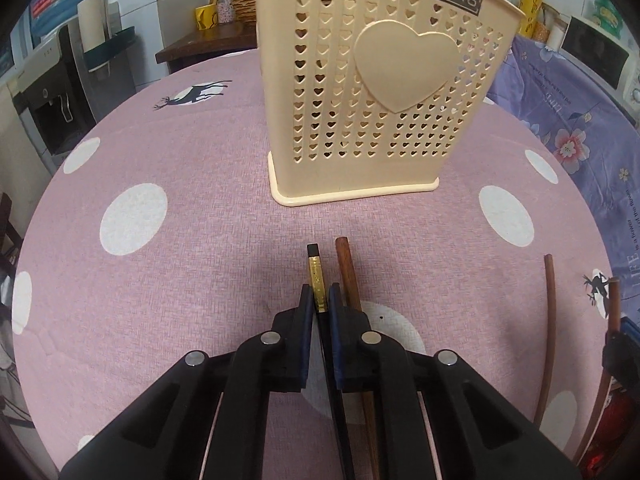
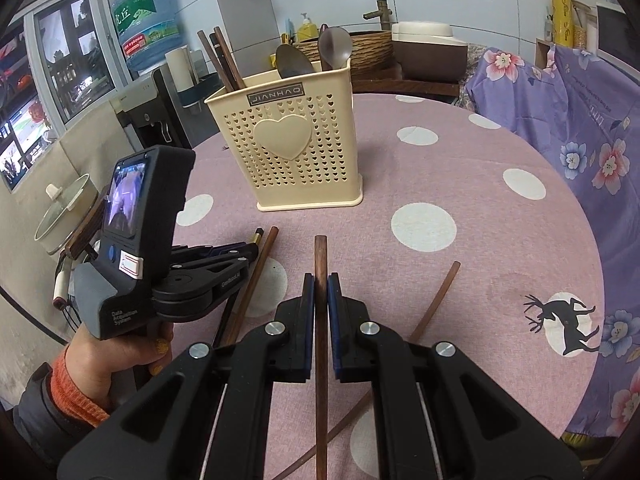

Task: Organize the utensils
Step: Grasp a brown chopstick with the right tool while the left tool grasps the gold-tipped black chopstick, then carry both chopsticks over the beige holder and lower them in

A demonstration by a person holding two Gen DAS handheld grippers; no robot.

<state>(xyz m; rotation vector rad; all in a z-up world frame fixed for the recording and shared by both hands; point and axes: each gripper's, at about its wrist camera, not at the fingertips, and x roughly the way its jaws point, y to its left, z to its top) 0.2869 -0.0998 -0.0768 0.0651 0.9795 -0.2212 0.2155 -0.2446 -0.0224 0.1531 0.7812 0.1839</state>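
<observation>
My left gripper (image 1: 319, 300) is clamped on a black chopstick (image 1: 316, 276) with a gold band near its square end; the blue pads (image 1: 307, 308) press on it from both sides, and its tip sticks out ahead of them. Just beside it, touching the outside of the right-hand finger, a brown wooden chopstick (image 1: 347, 272) lies on the pink dotted tablecloth (image 1: 160, 152), running back under the gripper.

My right gripper (image 2: 320, 292) is closed on another brown chopstick (image 2: 320, 256), held lengthwise between the pads with its blunt end pointing at the holder. Beneath it a thinner brown chopstick (image 2: 438, 296) lies slantwise on the cloth, its far end toward the right edge of the tabletop.

The cream utensil holder (image 2: 296, 152), pierced with small hearts and bearing one large raised heart, stands upright toward the far side of the tabletop, well apart from both grippers. Two spoons (image 2: 334, 50) stand in its right part and several dark chopsticks (image 2: 222, 56) lean in its left part.

From the right wrist view my left hand (image 2: 120, 356), in an orange cuff, grips the left tool near the left edge of the tabletop.
</observation>
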